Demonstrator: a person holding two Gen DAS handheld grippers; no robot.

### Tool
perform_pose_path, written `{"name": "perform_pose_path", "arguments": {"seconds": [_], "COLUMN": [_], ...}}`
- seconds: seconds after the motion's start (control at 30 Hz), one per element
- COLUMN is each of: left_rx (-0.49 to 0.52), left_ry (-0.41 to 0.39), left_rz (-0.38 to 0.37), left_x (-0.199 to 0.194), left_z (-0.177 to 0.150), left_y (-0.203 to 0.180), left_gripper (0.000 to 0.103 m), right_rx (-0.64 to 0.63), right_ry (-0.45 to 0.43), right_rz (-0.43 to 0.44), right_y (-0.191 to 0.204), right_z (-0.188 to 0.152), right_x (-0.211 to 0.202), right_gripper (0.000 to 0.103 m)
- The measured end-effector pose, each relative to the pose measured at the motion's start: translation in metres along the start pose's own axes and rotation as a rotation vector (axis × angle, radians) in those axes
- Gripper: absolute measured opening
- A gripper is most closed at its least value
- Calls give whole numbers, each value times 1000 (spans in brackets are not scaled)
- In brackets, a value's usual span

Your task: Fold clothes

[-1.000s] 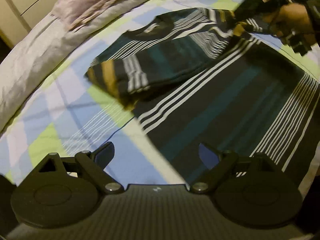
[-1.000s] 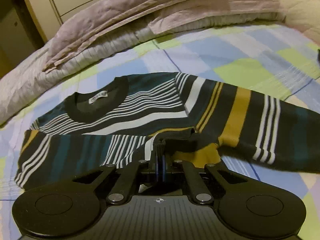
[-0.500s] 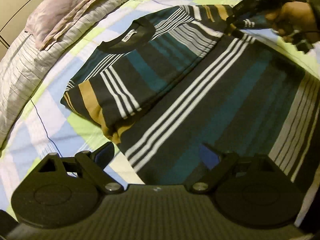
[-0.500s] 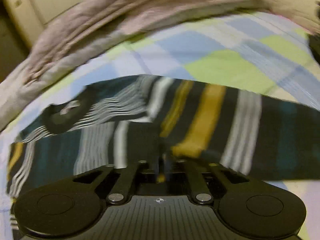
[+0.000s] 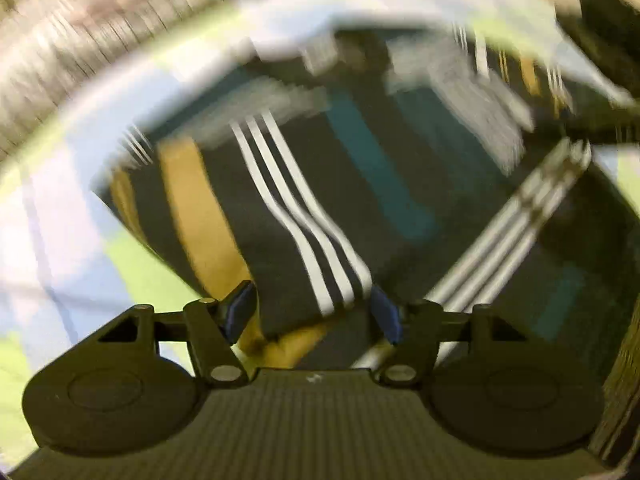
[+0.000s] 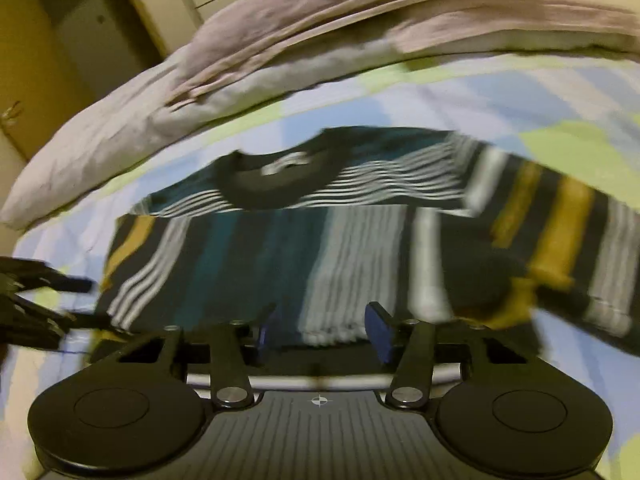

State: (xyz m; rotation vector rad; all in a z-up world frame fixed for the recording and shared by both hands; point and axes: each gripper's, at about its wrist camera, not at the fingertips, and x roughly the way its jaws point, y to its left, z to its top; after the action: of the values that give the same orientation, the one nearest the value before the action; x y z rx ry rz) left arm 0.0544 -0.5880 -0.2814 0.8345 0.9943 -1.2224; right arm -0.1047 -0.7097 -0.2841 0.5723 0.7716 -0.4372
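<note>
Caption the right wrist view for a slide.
Open right gripper above a striped sweater spread on a checked bedsheet.

Dark striped sweater (image 6: 304,240) lies on the bed, one sleeve folded across.

No text can be read: the small white neck label (image 6: 285,165) inside the dark striped knit sweater (image 6: 320,220) is too blurred.

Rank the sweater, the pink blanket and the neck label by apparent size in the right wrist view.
1. striped sweater, though nearness to the camera may flatter it
2. pink blanket, not much smaller
3. neck label, blurred, clearly smallest
</note>
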Motion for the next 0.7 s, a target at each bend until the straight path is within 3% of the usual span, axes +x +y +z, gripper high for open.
{"name": "perform_pose_path", "arguments": {"seconds": [0.07, 0.3, 0.33, 0.37, 0.43, 0.57, 0.7], "left_rx": [53, -41, -55, -69, -118, -212, -249], "left_ry": [6, -39, -49, -59, -79, -104, -93], "left_rz": [14, -10, -4, 1, 14, 39, 53], "left_x": [3, -19, -22, -25, -35, -54, -65], "left_z": [-8, -28, -32, -37, -50, -79, -102], "left_y": [-8, -2, -1, 1, 5, 10, 9], "left_gripper": [63, 63, 63, 63, 63, 63, 64], "right_rx": [-3, -166, -200, -242, -320, -427, -460], "right_ry": [21, 107, 125, 142, 169, 210, 231], "right_rz": [34, 208, 233, 256, 295, 336, 297], "right_y": [12, 77, 89, 102, 129, 181, 208], "right_z": [4, 42, 48, 53, 60, 65, 60], "right_x": [17, 69, 80, 92, 116, 168, 216], "right_gripper": [51, 51, 48, 37, 33, 33, 33]}}
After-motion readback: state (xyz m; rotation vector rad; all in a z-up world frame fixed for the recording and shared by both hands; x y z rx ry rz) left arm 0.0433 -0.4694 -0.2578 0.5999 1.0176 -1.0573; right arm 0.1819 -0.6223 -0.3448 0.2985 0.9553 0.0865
